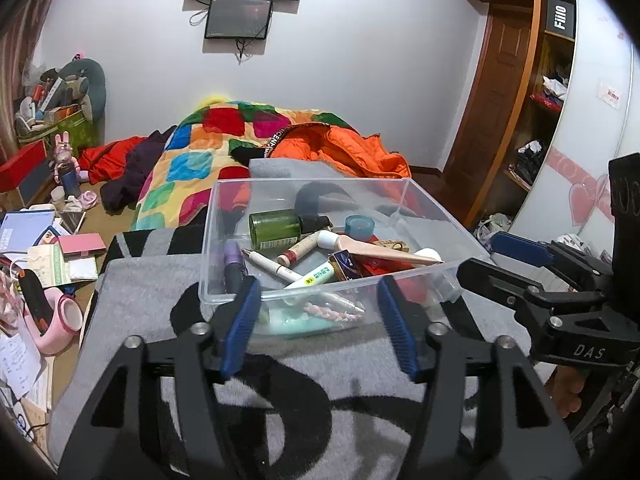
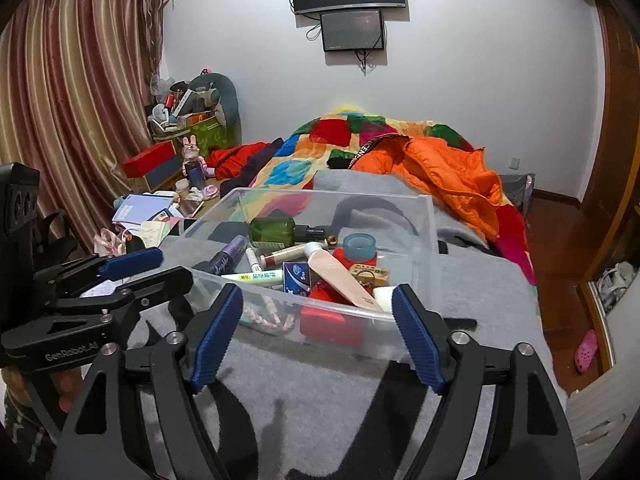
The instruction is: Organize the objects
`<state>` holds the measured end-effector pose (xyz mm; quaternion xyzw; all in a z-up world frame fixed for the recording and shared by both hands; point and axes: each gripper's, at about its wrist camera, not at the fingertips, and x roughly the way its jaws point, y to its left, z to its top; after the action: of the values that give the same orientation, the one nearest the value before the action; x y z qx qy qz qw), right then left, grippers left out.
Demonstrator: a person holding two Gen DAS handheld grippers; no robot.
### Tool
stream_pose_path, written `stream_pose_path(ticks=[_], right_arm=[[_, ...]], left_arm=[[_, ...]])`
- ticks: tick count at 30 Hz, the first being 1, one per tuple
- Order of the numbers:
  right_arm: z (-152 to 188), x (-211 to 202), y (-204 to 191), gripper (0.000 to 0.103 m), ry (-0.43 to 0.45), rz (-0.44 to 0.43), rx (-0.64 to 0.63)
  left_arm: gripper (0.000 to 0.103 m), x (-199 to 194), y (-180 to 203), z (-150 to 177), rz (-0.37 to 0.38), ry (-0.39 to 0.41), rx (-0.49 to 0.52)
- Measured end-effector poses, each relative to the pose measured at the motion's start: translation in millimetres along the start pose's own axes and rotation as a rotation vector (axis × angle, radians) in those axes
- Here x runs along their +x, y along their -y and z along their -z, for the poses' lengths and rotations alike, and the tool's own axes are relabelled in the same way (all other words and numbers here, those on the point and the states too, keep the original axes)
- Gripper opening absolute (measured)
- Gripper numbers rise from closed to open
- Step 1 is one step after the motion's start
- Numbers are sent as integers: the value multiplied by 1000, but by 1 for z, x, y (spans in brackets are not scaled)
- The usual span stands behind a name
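My left gripper (image 1: 318,320) stands with its blue pads spread apart and nothing between them, just short of the near wall of the clear plastic bin (image 1: 424,196); my right gripper (image 2: 318,332) is likewise spread and empty, poised at the same wall further along. The bin sits on the grey blanket (image 1: 152,292) over the bed, and I judge it light, thin-walled and a little slick, so a pinch on the rim would flex it; better to take the rim near a corner, where it is stiffer. Inside lie loose small things: a green bottle (image 1: 276,226) on its side, which looks hard and smooth and likely to roll, a pale tube (image 2: 336,274) that should give under the pads, a blue tape roll (image 2: 360,245), a small blue box (image 2: 296,277) with flat faces that offer the surest hold, and thin pens that I would take across the barrel. The left view alone shows the open wardrobe (image 1: 552,92) and my right tool from the side; the right view alone shows the striped curtain (image 2: 80,92), the bin's far right wall and a pink shoe (image 2: 586,350) on the floor.
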<state>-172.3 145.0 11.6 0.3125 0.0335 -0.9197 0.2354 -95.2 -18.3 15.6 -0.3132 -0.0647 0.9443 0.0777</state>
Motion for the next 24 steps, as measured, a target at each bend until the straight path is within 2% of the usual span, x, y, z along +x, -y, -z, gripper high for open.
stream_pose_path(ticks=[3, 5, 12, 24], right_arm=[[4, -5, 1, 81, 12, 5, -1], [6, -6, 1, 81, 12, 8, -3], [12, -9, 3, 81, 6, 8, 6], [16, -9, 6, 81, -5, 5, 21]], left_arm=[[75, -5, 2, 4, -11, 14, -1], [77, -7, 3, 6, -15, 19, 0], [83, -10, 6, 10, -20, 21, 3], [86, -14, 7, 15, -21, 20, -11]])
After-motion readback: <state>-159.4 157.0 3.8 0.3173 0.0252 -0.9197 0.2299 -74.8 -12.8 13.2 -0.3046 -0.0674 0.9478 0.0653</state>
